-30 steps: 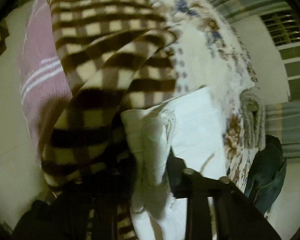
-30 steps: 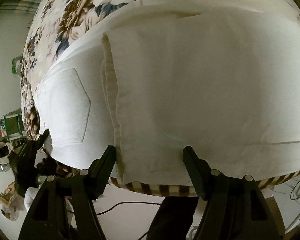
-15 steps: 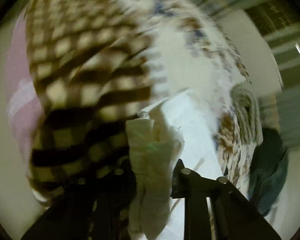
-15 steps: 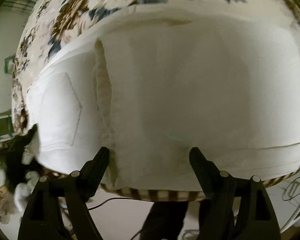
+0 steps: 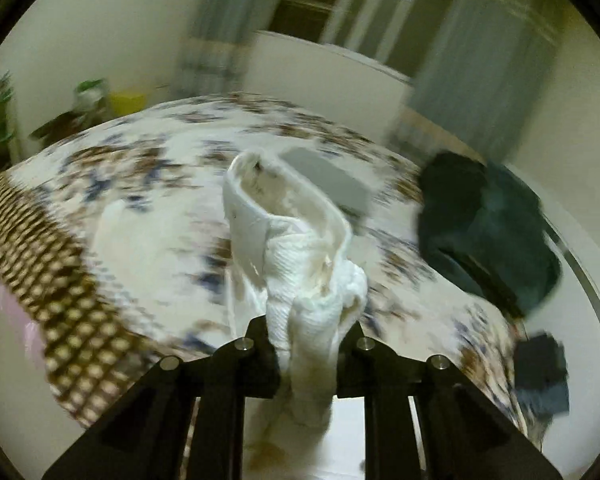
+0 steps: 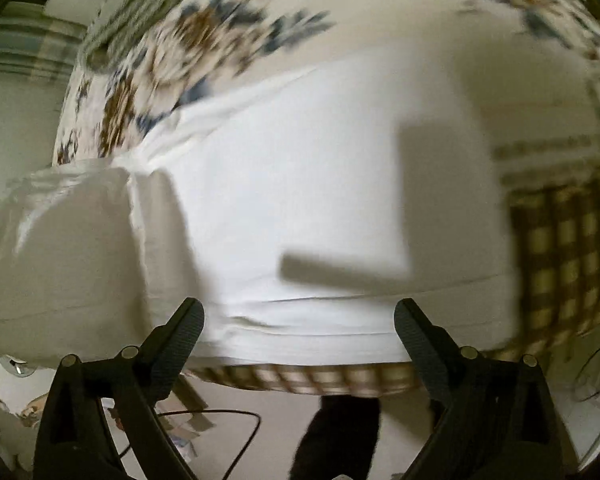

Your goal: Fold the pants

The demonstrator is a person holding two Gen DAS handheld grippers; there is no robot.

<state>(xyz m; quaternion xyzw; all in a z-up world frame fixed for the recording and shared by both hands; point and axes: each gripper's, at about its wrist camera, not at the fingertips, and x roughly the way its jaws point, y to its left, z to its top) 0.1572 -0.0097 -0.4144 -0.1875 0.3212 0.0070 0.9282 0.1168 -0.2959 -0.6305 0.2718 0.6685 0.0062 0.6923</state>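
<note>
The white pants (image 6: 300, 208) lie partly folded on a floral bedspread (image 6: 204, 40) near the bed's front edge. My left gripper (image 5: 308, 336) is shut on a bunched end of the white pants (image 5: 300, 248) and holds it up above the bed; the waistband loops upward. In the right wrist view that lifted part (image 6: 60, 240) hangs at the left. My right gripper (image 6: 300, 320) is open and empty, its jaws wide apart, just above the near folded edge. Both views are blurred by motion.
A dark blue-green garment (image 5: 488, 224) lies at the right of the bed. A brown checked blanket (image 5: 48, 264) covers the bed's left side and shows at the right in the right wrist view (image 6: 564, 248). A cable (image 6: 220, 420) lies on the floor below.
My left gripper has swung up and turned with the pants end, now facing across the bed toward the window. The right gripper has shifted right along the pants, staying open.
</note>
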